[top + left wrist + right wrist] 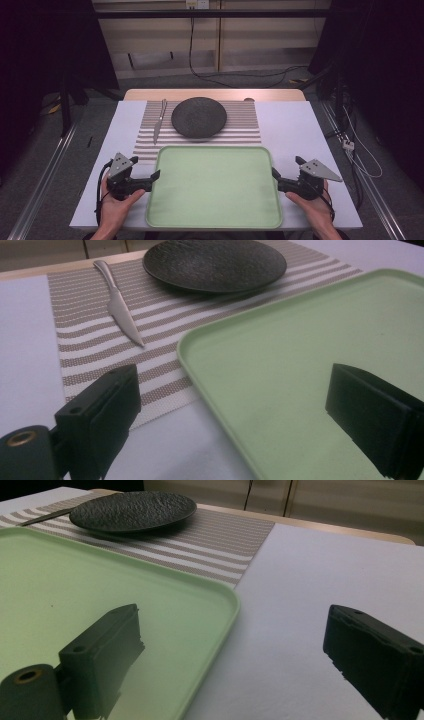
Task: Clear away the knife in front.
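A pale green tray [215, 186] lies at the near middle of the white table [295, 131]. My left gripper [146, 169] stands open at the tray's left rim. In the left gripper view, one jaw is over the table and the other over the tray [300, 340]. My right gripper [287, 167] stands open at the right rim and straddles the tray's edge [220, 592] the same way. Neither gripper holds anything. Beyond the tray, a dark round plate [199, 117] rests on a striped placemat [242, 132], with a silver knife [159, 122] to its left.
The tray's far edge overlaps the placemat. Bare white table lies on both sides of the mat. A wooden strip [215, 94] runs along the far table edge, with floor and cables [240, 75] behind it. A hand holds each gripper at the near edge.
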